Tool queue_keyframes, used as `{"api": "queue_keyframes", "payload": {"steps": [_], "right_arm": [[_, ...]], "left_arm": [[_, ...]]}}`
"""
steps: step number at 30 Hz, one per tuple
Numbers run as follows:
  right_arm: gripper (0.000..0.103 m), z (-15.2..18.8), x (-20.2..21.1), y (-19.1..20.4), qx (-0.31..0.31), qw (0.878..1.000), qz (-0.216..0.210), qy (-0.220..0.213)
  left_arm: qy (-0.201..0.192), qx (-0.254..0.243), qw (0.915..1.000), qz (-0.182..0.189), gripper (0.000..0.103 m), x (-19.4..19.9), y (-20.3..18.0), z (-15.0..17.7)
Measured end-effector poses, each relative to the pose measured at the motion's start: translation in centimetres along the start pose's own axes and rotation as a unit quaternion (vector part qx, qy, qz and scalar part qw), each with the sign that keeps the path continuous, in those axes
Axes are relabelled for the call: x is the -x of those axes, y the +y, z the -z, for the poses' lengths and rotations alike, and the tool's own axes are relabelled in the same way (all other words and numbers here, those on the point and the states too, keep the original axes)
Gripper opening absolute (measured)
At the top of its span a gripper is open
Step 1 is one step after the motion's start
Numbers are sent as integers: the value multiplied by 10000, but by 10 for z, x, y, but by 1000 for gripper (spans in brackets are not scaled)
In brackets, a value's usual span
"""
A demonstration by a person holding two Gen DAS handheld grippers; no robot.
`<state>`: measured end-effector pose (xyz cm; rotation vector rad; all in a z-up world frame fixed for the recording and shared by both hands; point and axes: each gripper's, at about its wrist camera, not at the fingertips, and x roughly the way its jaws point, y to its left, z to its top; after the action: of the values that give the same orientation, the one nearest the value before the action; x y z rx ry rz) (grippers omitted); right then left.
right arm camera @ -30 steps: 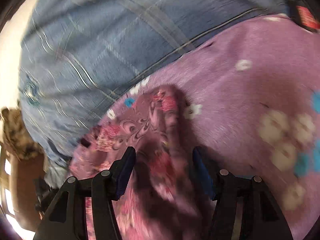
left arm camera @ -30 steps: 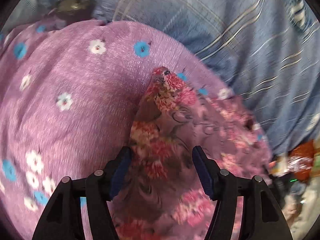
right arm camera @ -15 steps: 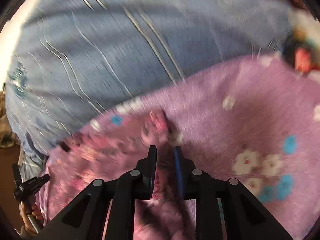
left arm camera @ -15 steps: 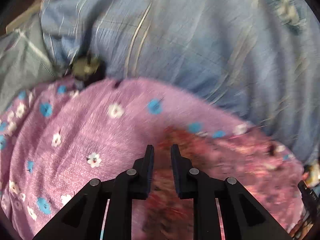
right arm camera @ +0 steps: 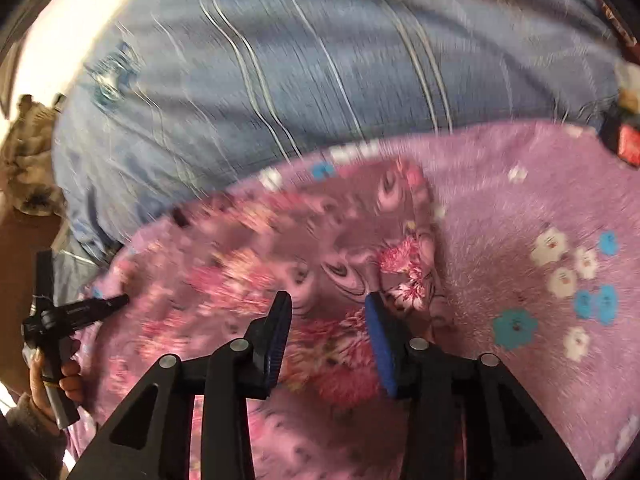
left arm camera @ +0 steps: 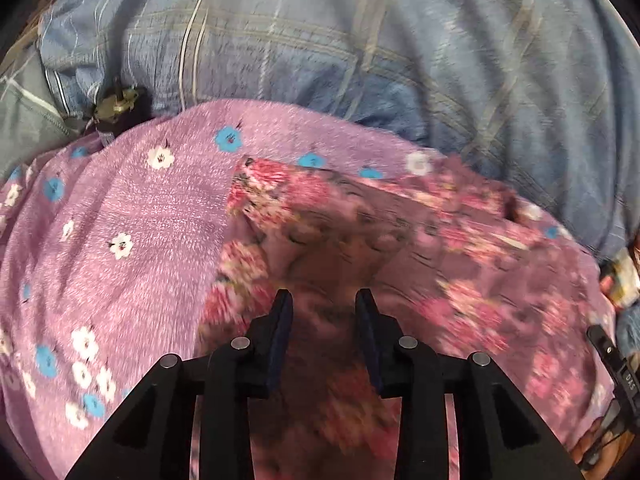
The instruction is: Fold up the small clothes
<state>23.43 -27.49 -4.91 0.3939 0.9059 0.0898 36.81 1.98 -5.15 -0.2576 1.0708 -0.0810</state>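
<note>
A small pink floral garment (left arm camera: 360, 240) (right arm camera: 280, 248) lies spread on a purple fleece blanket (left arm camera: 140, 220) (right arm camera: 520, 200) printed with white and blue flowers. My left gripper (left arm camera: 324, 300) hovers over the garment's near part. Its jaws are opening, and the cloth lies under them, not pinched. My right gripper (right arm camera: 328, 300) stands over the garment's right edge, its jaws also opening with no cloth pressed between the blue pads. The left gripper (right arm camera: 76, 312) shows at the left of the right wrist view, held by a hand (right arm camera: 68, 376).
A blue striped bed cover (left arm camera: 360, 40) (right arm camera: 280, 80) lies beyond the blanket. A small dark olive object (left arm camera: 116, 102) sits at the blanket's far left corner. A red item (right arm camera: 624, 140) lies at the far right and brown patterned fabric (right arm camera: 28, 160) at the left.
Both grippers went from wide apart to nearly shut on the garment, then parted again. Both pulled back and rose, and the garment now lies flatter and wider.
</note>
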Motion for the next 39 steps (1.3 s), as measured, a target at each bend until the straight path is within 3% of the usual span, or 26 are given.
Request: {"api": "queue_keyframes", "payload": {"steps": [1,4,6,9,10,12,15,16,18,19,21,23,27,29,33,39], "right_arm": [[46,3,11,3,18,9998,-111,-168],[55,27,31,3,-19,9985,-371,-394],[56,46,15,3,130,9999,-84,-73],[55,54,25,20,508,9976,442,-183],[56,53,29,24,532,9966,603,-174],[56,58,50,42,707,9958,354,-461],[73,72,66,66,1085,9906,473,-684],[76,81,62,67,1068,9913,523,-565],[77,93,30,59,836,9937,746,69],[76,98,17,53,734,9925,909,361],[76,101,29,67,979,9882,1178,49],[76,101,36,78,910,9898,1092,100],[76,114,46,118,1182,9894,838,-133],[77,126,38,146,1615,9839,770,-58],[79,167,10,211,2823,9568,611,316],[79,199,-29,283,3831,9211,523,449]], "left_arm": [[-73,-14,9998,161,35,9,0,7],[-312,245,9985,370,59,27,5,45],[-325,284,9989,203,58,21,10,68],[-460,-464,9971,-398,53,33,-8,83],[-460,-542,9967,-382,51,44,-11,86],[-610,-598,9962,-186,52,67,-13,94],[-759,-551,9951,-324,58,87,-2,115],[-563,-510,9962,-438,58,81,4,124],[-61,-475,9977,-487,58,66,15,136],[-285,-579,9970,-428,58,74,18,142],[-306,-672,9960,-506,56,89,22,144],[-342,-542,9973,-365,56,103,32,143],[-291,350,9990,-43,56,126,80,136],[-126,880,9960,-12,55,129,109,132],[26,1506,9883,246,55,132,153,128],[103,1747,9840,339,55,138,185,125]]}}
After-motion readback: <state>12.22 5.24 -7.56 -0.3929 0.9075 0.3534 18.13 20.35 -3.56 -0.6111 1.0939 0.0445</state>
